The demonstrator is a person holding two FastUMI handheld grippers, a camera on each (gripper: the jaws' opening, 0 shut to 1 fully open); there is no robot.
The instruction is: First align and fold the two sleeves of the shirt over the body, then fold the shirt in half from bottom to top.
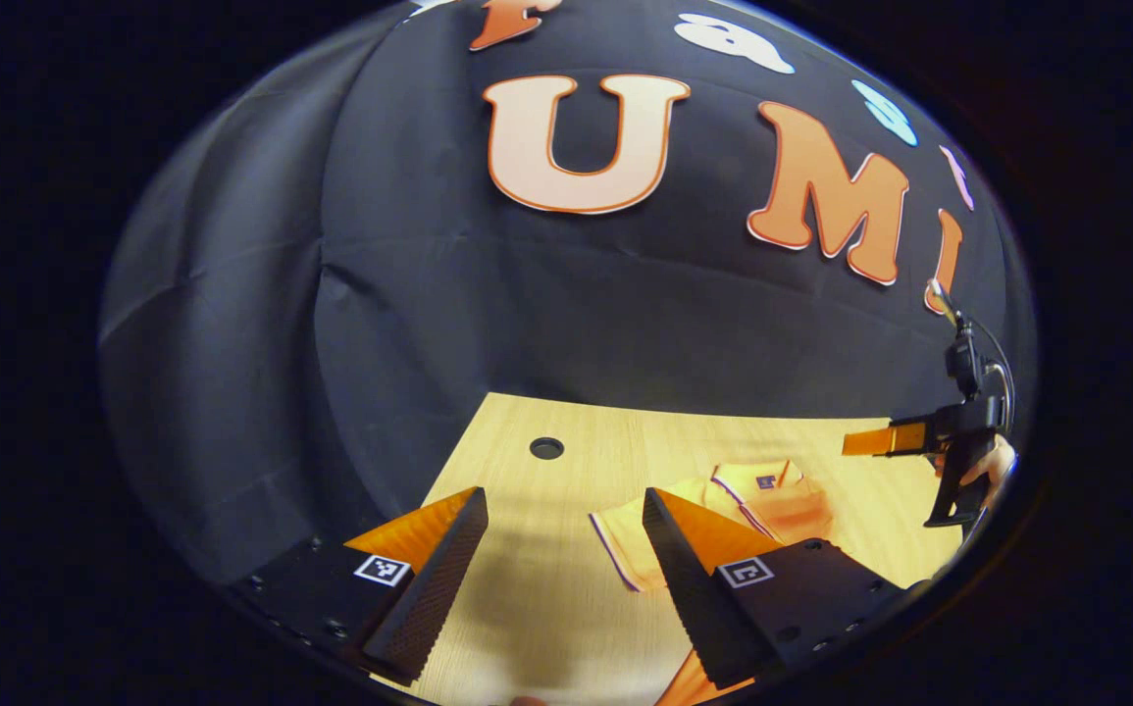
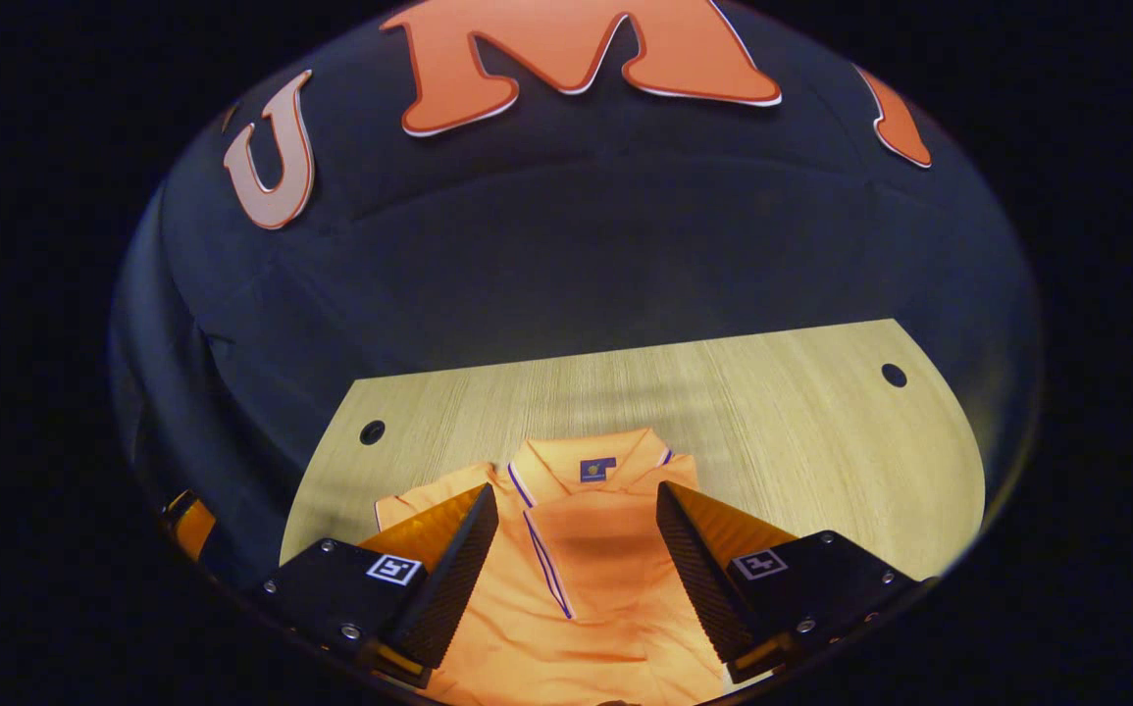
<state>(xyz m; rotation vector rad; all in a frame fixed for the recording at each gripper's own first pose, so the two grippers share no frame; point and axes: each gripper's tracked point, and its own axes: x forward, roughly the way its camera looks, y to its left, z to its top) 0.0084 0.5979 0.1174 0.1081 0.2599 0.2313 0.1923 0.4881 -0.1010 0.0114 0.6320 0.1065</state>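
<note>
Wood table w/ shirt, both hand-held grippers spread.

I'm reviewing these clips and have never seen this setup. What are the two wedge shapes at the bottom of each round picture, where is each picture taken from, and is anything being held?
Each picture comes from a camera riding on a handheld tool, looking forward along its two fingers; those are the wedges. In the left gripper view, the left tool hangs open over the wooden table, beside an orange polo shirt. Farther right, a hand holds the right tool. In the right gripper view, the right tool is open above the shirt, which lies collar away from the camera. Neither tool holds anything.
</note>
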